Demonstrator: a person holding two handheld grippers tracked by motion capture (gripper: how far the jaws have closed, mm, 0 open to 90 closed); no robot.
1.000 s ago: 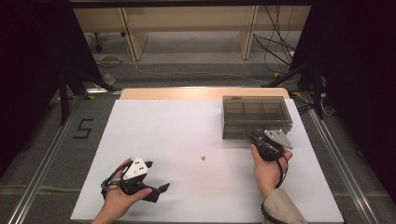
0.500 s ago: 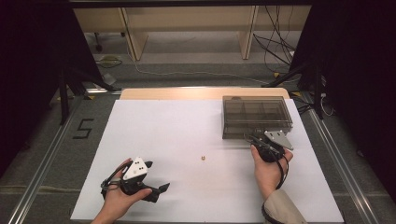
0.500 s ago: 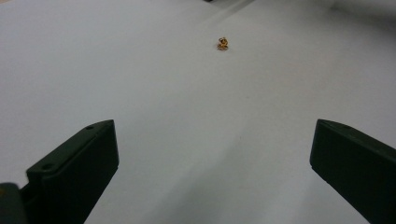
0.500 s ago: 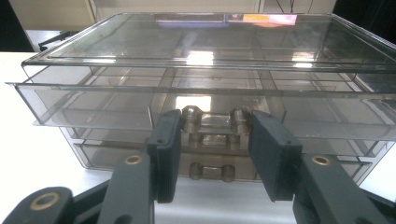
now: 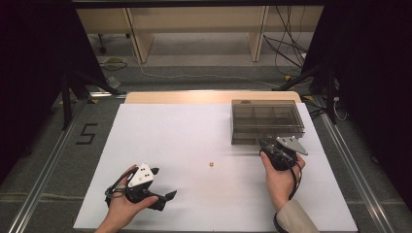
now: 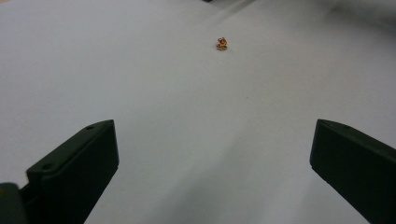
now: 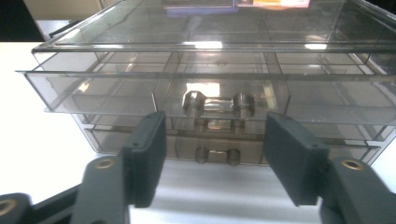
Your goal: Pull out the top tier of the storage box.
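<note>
White tabletop (image 5: 160,141) all round: the right gripper (image 7: 215,154) has just been opening its jaws, nothing between them, facing the top drawer handle (image 7: 218,103) of the clear drawer box (image 5: 266,120). Left gripper (image 6: 210,168) gapes empty, a small gold trinket (image 6: 222,44) well ahead.

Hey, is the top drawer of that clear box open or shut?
Slightly open: the top drawer juts forward past the drawers below, its handle free between the right gripper's jaws.

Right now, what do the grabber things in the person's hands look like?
Each hand holds a chunky black gripper. The left gripper carries a white three-cornered plate with small dark dots, the right gripper a grey one, and thin black cables trail from both. Their jaws are flat black blocks with little screw holes. A beige sleeve covers the right forearm.
</note>
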